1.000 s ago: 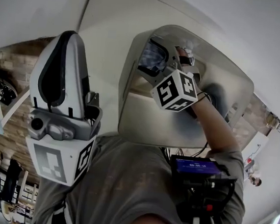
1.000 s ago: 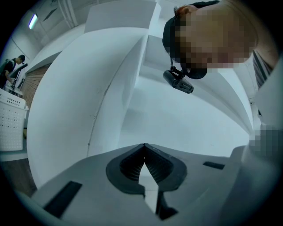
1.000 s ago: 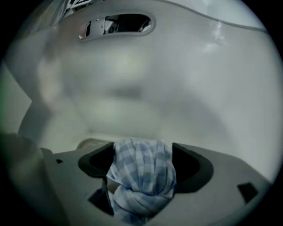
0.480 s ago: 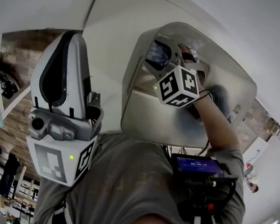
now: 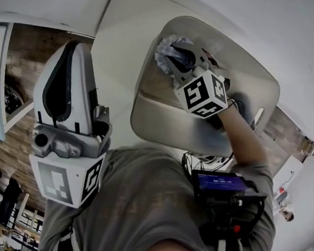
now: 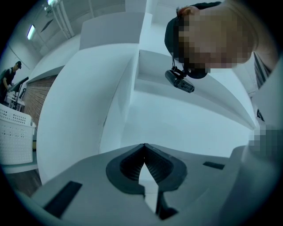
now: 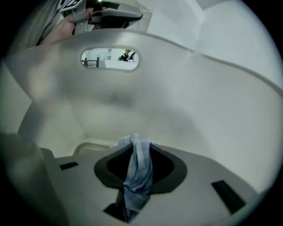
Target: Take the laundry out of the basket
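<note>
The right gripper (image 5: 179, 57) has just been closing its jaws, which now pinch the blue checked cloth (image 7: 136, 174) inside the basket (image 5: 161, 136) (ready for lift-out). The left gripper (image 6: 143, 152) is closed and empty.

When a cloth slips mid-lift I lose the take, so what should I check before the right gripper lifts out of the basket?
1. Grip of the right gripper: ok. Its jaws have just been closing and now pinch the checked cloth.
2. Whole cloth gathered: cannot tell. Its far end is hidden behind the jaws.
3. Way up out of the basket: ok. Nothing covers its open top.
4. Left gripper: ok. It is shut, empty and outside the basket.
5. Other laundry left inside: cannot tell. The arm hides part of the basket's floor.
</note>
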